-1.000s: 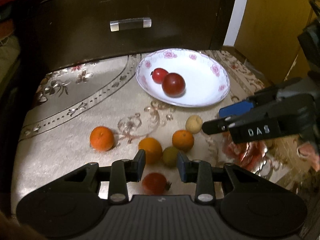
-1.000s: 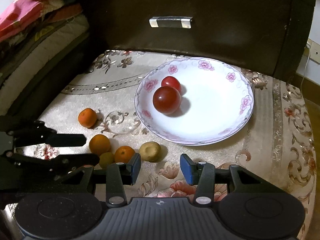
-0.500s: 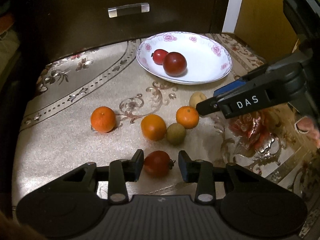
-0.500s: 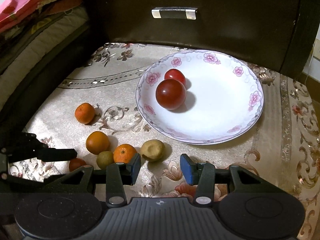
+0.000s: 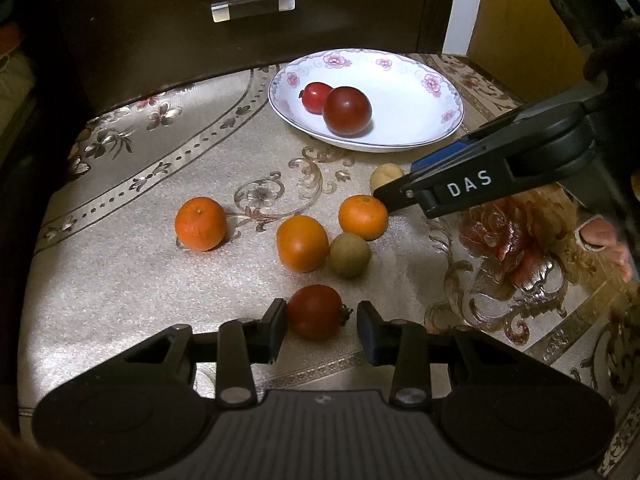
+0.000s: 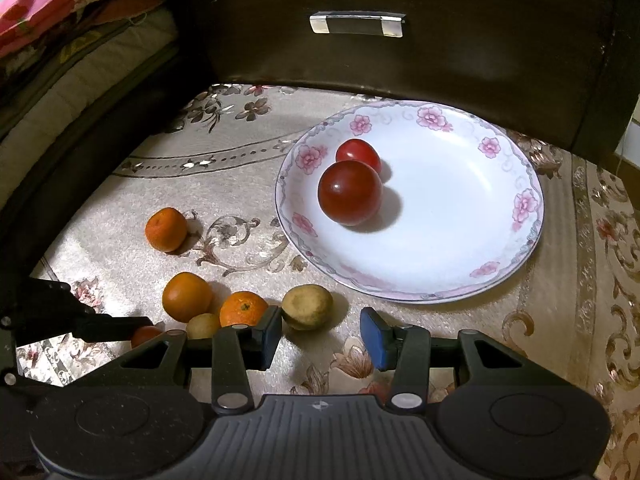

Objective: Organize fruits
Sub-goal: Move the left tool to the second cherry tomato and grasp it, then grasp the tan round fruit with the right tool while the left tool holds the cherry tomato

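A white floral plate (image 5: 416, 128) (image 6: 460, 264) holds two red tomatoes (image 5: 346, 110) (image 6: 349, 192). On the patterned cloth lie three oranges (image 5: 200, 223) (image 5: 302, 243) (image 5: 363, 217), a small greenish fruit (image 5: 349, 255) and a yellowish fruit (image 5: 385, 175) (image 6: 307, 306). A third red tomato (image 5: 316, 311) lies on the cloth between the open fingers of my left gripper (image 5: 322, 330), not gripped. My right gripper (image 6: 320, 334) is open and empty, with the yellowish fruit just ahead of its left finger. It also shows in the left wrist view (image 5: 400, 192).
A dark wooden drawer front with a clear handle (image 5: 252, 6) (image 6: 357, 24) stands behind the cloth. Folded bedding (image 6: 60, 40) lies at the left. A yellow panel (image 5: 520, 20) is at the back right.
My left gripper has pulled back and lowered around the loose tomato, which now sits between its fingers. My right gripper has moved forward and down toward the yellowish fruit.
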A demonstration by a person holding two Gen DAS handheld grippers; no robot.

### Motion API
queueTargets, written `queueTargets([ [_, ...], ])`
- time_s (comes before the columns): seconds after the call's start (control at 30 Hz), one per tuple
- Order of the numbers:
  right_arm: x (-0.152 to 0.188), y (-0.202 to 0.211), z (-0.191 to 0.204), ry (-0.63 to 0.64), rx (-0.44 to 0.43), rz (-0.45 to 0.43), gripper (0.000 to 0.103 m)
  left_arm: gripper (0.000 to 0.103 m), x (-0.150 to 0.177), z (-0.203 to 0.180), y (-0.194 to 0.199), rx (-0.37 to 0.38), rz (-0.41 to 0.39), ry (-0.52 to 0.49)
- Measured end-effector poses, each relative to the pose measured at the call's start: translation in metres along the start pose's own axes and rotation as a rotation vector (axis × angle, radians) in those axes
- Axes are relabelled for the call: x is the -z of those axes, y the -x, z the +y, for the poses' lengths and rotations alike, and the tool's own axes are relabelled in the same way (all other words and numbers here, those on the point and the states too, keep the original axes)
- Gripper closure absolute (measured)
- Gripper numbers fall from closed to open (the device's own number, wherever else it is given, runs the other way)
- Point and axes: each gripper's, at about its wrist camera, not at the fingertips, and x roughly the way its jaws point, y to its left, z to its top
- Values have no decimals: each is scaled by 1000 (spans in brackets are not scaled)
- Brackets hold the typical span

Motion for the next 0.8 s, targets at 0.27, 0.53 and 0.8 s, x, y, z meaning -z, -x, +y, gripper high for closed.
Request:
queueTargets([
  [0.27,-1,-6,6,35,16,-27,61,60,0,0,0,0,-2,3],
  [0.53,-2,-8,8,33,36,-52,70,60,0,0,0,1,-2,2],
  [0.8,-2,-8,9,32,35,-52,78,60,0,1,2,7,-4,10],
])
